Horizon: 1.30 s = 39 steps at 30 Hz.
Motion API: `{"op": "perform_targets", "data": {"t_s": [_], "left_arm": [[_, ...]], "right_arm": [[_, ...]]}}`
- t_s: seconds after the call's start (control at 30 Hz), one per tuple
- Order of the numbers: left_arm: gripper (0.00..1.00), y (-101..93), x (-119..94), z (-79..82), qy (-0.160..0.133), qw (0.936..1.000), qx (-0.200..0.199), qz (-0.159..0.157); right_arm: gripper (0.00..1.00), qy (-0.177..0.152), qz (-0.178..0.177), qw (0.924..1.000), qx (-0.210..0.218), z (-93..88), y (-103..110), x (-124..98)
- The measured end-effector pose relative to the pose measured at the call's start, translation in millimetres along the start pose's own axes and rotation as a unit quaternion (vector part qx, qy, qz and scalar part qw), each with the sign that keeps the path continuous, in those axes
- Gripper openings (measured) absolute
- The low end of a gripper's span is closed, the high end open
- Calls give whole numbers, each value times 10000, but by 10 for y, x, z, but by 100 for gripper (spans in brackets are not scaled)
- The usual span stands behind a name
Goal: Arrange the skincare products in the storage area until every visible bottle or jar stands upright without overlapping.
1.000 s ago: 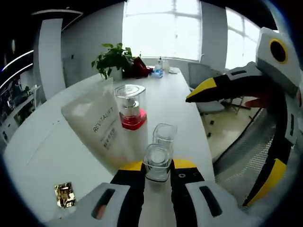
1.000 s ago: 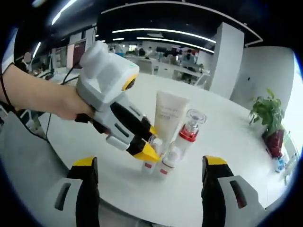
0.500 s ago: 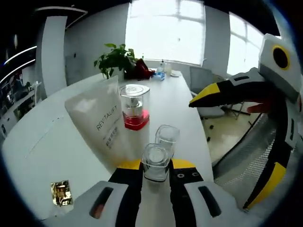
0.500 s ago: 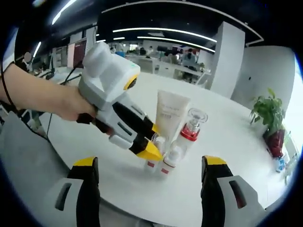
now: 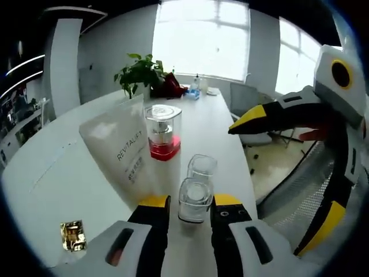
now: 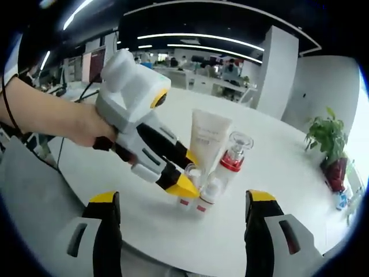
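Left gripper view: the left gripper point(image 5: 195, 209) sits at bottom centre, its yellow-tipped fingers point(image 5: 154, 203) standing on either side of the near small bottle point(image 5: 194, 199), a clear-capped bottle upright on the white counter point(image 5: 52, 179). The fingers lie close beside the cap; whether they press it cannot be told from this view. A second small bottle point(image 5: 202, 169) with a clear cap stands just behind the first, toward frame centre. Behind these, the pump bottle point(image 5: 162, 138), with clear cap and red band, stands upright, and the white tube point(image 5: 118, 151) marked REVITALIFT stands just beside it at centre left, leaning in this view. A small gold sachet point(image 5: 71, 236) lies flat on the counter at lower left, well apart from the group. A potted plant point(image 5: 139, 73) stands far back at upper centre. The right gripper point(image 5: 300, 112) enters from the right edge, above the counter edge. Right gripper view: the right gripper's point(image 6: 180, 222) fingers point(image 6: 102, 214) rise at lower left and lower right, set wide apart, holding nothing. The left gripper, held in a person's hand point(image 6: 86, 127), angles down from the left, its tips at the small bottles. All four products stand clustered at frame centre.
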<state>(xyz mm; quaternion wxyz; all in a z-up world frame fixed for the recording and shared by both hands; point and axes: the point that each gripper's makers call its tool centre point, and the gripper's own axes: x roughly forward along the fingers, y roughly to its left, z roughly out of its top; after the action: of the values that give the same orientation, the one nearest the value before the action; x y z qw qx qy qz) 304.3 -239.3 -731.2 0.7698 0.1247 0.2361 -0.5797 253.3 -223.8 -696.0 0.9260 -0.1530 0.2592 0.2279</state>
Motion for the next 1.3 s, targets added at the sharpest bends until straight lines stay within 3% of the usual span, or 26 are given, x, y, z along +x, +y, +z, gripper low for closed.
{"op": "perform_targets", "data": {"t_s": [0.37,0.7,1.13,1.3], "left_arm": [[27,48,-74,-20,-9,10000,28,-19],[32,-20,-177,-10,49,10000,64,7],[42,-29,-483,-83,32,9996,-98,276],[47,1,-662,-148,-4,9982,-312,518]], "right_arm": [[88,21,-22,10000,-43,-5,-1,0],[89,49,-46,10000,17,-18,-18,-1],[91,115,29,9999,101,-44,-4,0],[91,114,224,9994,249,-46,42,4]]}}
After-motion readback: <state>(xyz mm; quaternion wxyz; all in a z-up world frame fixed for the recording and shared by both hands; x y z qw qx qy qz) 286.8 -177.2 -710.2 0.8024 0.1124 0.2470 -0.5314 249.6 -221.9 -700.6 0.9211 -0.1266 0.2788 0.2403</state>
